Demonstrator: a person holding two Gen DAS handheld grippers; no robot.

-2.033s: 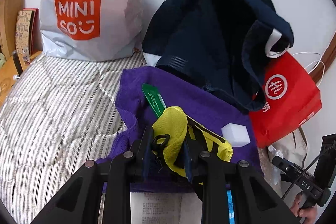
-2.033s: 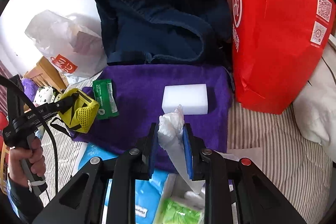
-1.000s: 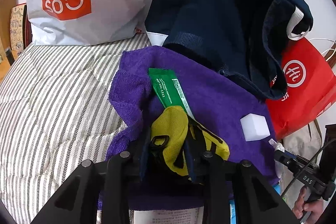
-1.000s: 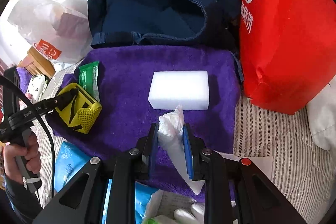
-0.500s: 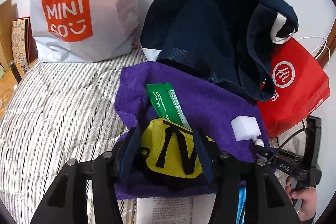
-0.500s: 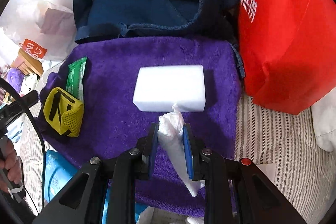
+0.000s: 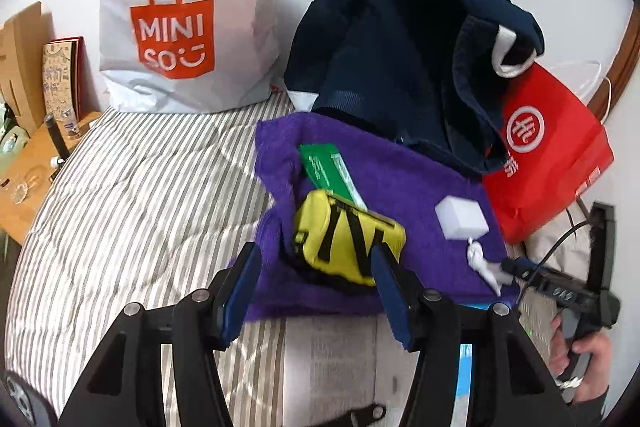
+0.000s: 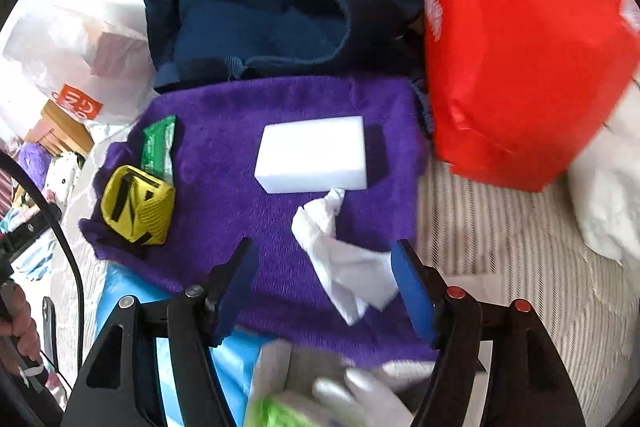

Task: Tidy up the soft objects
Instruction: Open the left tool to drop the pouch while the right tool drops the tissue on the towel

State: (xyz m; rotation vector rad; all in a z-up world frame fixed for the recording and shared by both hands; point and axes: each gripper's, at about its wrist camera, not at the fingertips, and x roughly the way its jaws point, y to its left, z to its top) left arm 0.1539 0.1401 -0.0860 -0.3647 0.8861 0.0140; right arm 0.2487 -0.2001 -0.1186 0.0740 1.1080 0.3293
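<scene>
Opening, the right gripper (image 8: 320, 287) had its jaws spreading off the white tissue (image 8: 340, 263), which lay loose on the purple towel (image 8: 224, 147) between them, one corner near the right pad. The left gripper (image 7: 314, 287) was opening too, its jaws clear of the yellow pouch (image 7: 344, 241) resting on the towel's near edge. Beyond lay the white sponge (image 8: 314, 153) and green packet (image 8: 158, 147). The tissue could snag a pad and drag.
</scene>
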